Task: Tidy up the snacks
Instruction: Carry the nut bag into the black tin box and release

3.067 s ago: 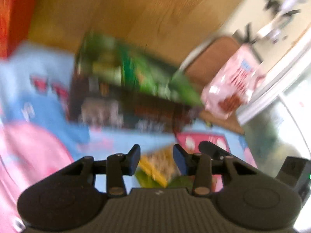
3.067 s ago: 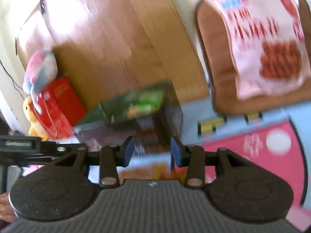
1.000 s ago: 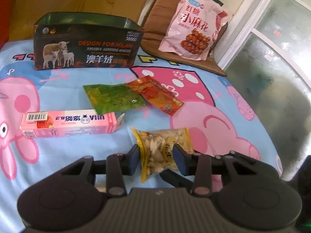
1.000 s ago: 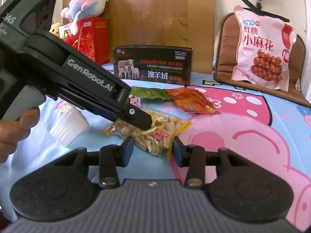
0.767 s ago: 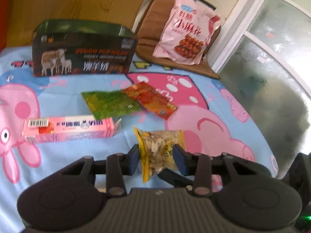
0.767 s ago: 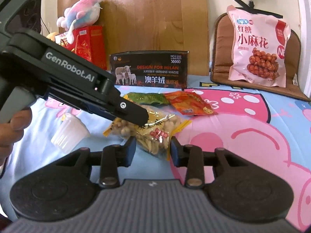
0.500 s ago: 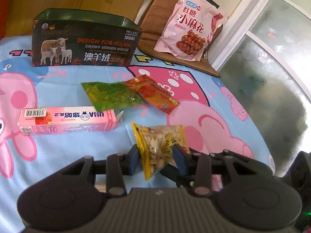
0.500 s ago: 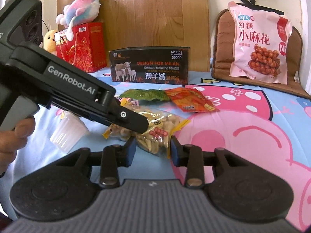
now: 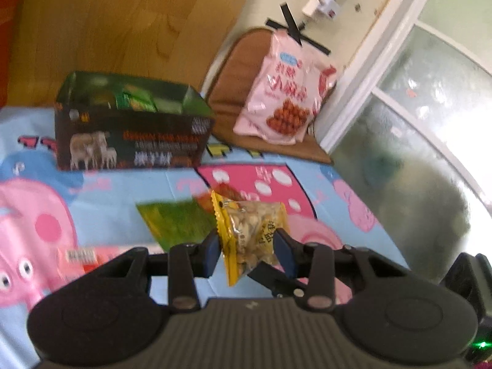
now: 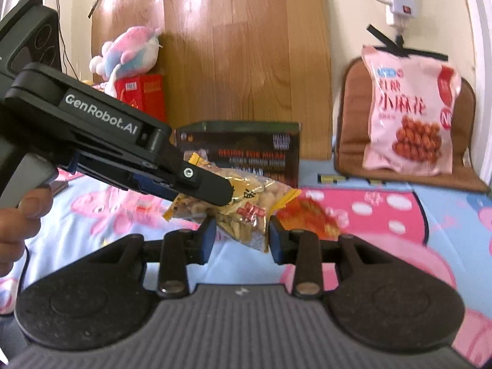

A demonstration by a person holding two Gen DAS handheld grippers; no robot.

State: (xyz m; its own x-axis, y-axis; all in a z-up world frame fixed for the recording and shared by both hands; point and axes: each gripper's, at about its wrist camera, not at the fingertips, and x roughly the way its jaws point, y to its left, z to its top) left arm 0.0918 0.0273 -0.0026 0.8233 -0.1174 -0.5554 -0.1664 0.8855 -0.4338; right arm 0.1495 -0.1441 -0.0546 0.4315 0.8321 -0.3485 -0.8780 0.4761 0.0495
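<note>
Nut packet (image 9: pixel 250 233), yellow-edged, clear window, is up off the blanket (image 9: pixel 101 190), pinched from both sides: we have the left gripper (image 9: pixel 247 253) closed on its lower part, and the right gripper (image 10: pixel 240 240) clamped on the same pack. Green packet (image 9: pixel 181 223) and orange packet (image 10: pixel 307 218) lie flat on the blanket just behind. Dark sheep-print box (image 9: pixel 132 141) stands further back, open top, green packs inside. Big pink snack bag (image 9: pixel 284 92) leans on brown cushion (image 9: pixel 236 70) by the wall. Plush toy (image 10: pixel 129 52) sits on red box (image 10: pixel 143 95), far left.
</note>
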